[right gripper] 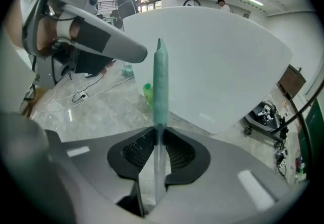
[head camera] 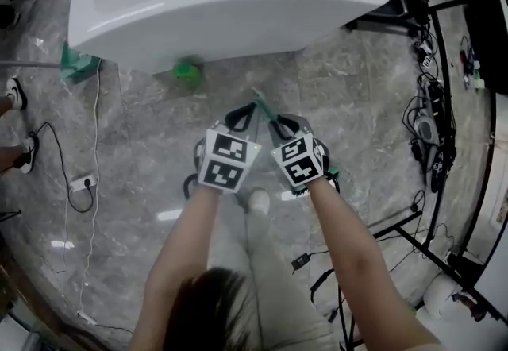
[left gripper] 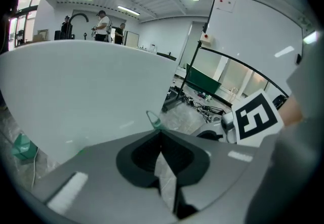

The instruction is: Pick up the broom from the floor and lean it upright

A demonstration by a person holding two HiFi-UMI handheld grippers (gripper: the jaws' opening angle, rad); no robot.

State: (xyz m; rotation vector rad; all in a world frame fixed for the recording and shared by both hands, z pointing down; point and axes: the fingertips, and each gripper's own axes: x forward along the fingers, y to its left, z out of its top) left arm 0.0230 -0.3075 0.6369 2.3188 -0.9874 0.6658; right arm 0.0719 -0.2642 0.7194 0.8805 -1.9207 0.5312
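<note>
Head view: my forearms reach forward from nearest the camera. The left gripper and right gripper sit side by side above the floor. The broom shows only as a green handle end between them. It points toward the white surface, probably the leaning spot. The broom head is hidden below my hands.

Left gripper view: my jaws are closed. The green handle tip emerges at their tips, so I judge that they pinch it there to steer the top end.

Right gripper view: my jaws clamp the silver shaft just below the green grip. I judge that this lower hold carries the weight.
</note>
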